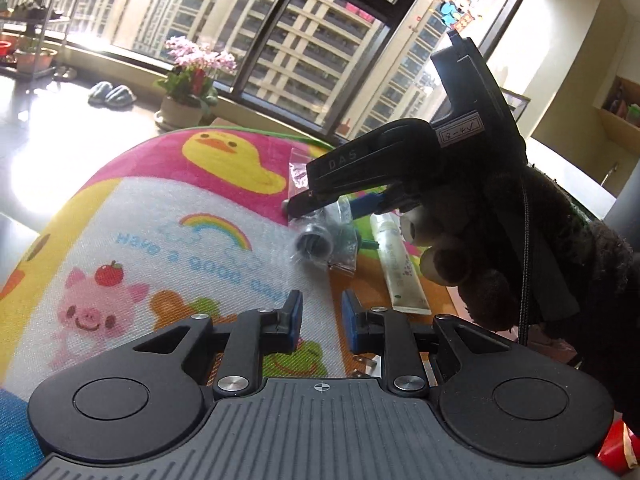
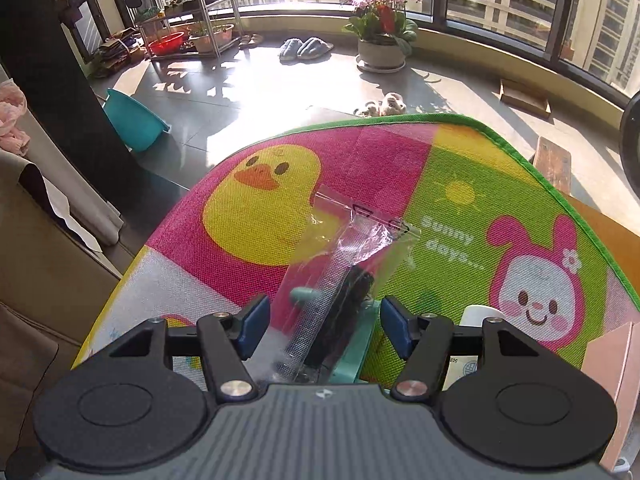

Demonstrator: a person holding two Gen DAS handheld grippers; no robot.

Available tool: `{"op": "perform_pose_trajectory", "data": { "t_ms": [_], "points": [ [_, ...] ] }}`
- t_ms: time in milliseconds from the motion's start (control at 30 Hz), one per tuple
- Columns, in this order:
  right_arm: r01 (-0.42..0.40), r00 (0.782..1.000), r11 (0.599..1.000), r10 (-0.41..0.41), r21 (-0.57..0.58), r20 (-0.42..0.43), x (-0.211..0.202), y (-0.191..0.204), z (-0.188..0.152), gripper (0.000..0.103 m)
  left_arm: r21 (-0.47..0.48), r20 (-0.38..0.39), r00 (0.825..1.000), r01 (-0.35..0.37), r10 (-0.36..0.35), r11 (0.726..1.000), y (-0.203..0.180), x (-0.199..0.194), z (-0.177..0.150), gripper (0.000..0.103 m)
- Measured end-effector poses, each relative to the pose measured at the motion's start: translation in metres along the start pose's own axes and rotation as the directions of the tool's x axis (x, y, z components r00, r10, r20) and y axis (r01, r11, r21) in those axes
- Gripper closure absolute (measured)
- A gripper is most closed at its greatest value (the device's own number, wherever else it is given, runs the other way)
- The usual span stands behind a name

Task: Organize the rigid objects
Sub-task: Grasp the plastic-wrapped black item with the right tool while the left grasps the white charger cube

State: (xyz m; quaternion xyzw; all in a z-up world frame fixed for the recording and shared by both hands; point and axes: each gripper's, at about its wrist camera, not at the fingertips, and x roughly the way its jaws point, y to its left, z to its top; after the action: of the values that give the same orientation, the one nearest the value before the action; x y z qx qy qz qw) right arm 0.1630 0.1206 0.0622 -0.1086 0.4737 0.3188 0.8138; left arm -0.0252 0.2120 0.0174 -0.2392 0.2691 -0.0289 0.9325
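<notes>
Nearest in the right wrist view, the right gripper (image 2: 323, 322) has its fingers (image 2: 253, 322) wide apart, straddling a clear bag (image 2: 352, 252) that lies on the mat (image 2: 460, 160). Inside or under the bag sits a dark part (image 2: 344, 304) on a teal piece (image 2: 348, 356); which of them the plastic actually encloses is hard to tell. Neither pad visibly touches the bag. I judge this as the reach-in stage of a pick: the fingers are placed around the bundle but not closed. The next move calls for closing on the rigid part rather than on loose film, which would slip or crumple.

In the left wrist view, the left gripper (image 1: 320, 314) hovers over the mat with its fingers (image 1: 295, 312) slightly apart and nothing between them. Beyond it a white tube (image 1: 394, 264) lies toward the mat's right side, just beside the bag, where a dark ring-shaped part (image 1: 314, 244) shows through the plastic. The right gripper comes down onto that bag from the right, held by a gloved hand (image 1: 472, 256).

Farther off, past the mat's far edge, a flower pot (image 2: 380, 54) and slippers (image 2: 304, 48) sit on the floor by the window.
</notes>
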Motion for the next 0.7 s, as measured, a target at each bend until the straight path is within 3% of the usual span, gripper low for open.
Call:
{"op": "perform_pose_trajectory", "data": {
  "t_ms": [33,133,200,400,533,700],
  "points": [
    [-0.003,1.0,1.0,0.003,-0.007,0.004,-0.001,0.001,-0.003,0.06,-0.004,0.001,1.0,-0.008,0.008,1.0,0.003,-0.005,-0.001,0.079],
    [-0.027,0.999,0.999,0.028,-0.034,0.031,-0.024,-0.002,-0.016,0.078,-0.02,-0.007,1.0,-0.02,0.02,1.0,0.011,-0.009,-0.004,0.079],
    [-0.04,0.997,0.998,0.043,-0.054,0.063,-0.049,-0.005,-0.026,0.084,-0.029,-0.019,0.999,-0.028,0.027,0.999,0.013,-0.006,-0.005,0.079],
    [-0.086,0.982,0.992,0.1,-0.088,0.159,-0.136,-0.023,-0.071,0.084,-0.017,-0.049,0.998,0.026,-0.027,1.0,-0.003,-0.002,-0.005,0.079],
    [-0.123,0.982,0.988,0.135,-0.098,0.135,-0.169,-0.04,-0.119,0.084,0.036,-0.094,0.994,0.063,-0.06,0.997,-0.024,0.005,-0.011,0.079],
    [-0.001,0.992,0.99,0.019,-0.141,0.124,-0.178,-0.047,-0.191,0.084,0.066,-0.159,0.982,0.11,-0.098,0.992,-0.045,0.011,-0.024,0.078]
  ]
}}
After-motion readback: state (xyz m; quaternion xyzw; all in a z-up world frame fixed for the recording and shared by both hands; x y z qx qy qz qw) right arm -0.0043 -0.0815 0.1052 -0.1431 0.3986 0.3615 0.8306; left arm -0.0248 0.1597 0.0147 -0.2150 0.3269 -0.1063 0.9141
